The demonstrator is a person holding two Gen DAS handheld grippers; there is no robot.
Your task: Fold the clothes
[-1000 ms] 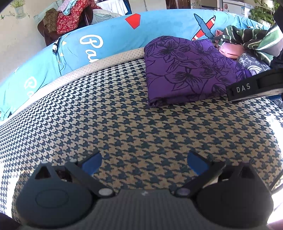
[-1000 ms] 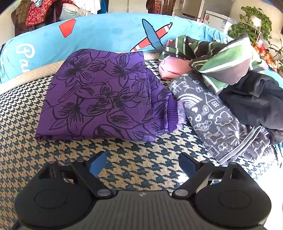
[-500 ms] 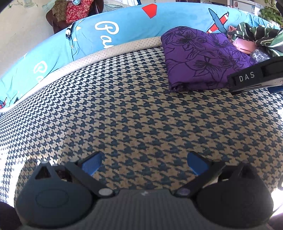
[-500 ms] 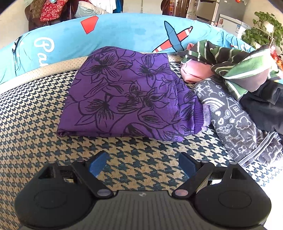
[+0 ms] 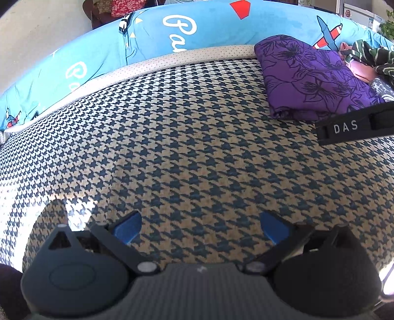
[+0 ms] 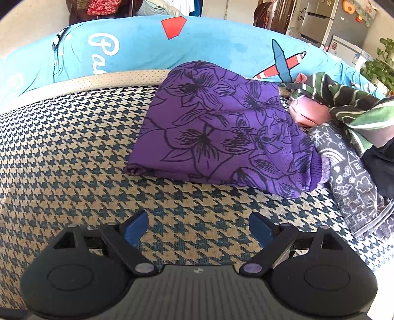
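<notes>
A folded purple garment with black flower outlines (image 6: 221,133) lies on the houndstooth bed cover (image 6: 73,152), up against the blue bolster. In the left wrist view the same purple garment (image 5: 307,81) sits at the far right. My right gripper (image 6: 198,227) hovers over bare cover just in front of the garment, open, nothing between its blue pads. My left gripper (image 5: 200,227) is open too, over bare houndstooth cover (image 5: 184,147) well left of the garment. The right gripper's black side, marked DAS (image 5: 344,128), shows at the right edge of the left wrist view.
A heap of unfolded clothes lies right of the purple garment: a pink piece (image 6: 307,113), a green striped one (image 6: 352,110), a grey doodle-print one (image 6: 354,179) and a dark one (image 6: 381,157). A long blue bolster (image 6: 147,44) borders the far side. A fridge (image 6: 317,22) and plant (image 6: 379,66) stand behind.
Both grippers have shifted left across the bed, so the purple garment and the clothes heap slid toward the right of each view. Both grippers stayed open.
</notes>
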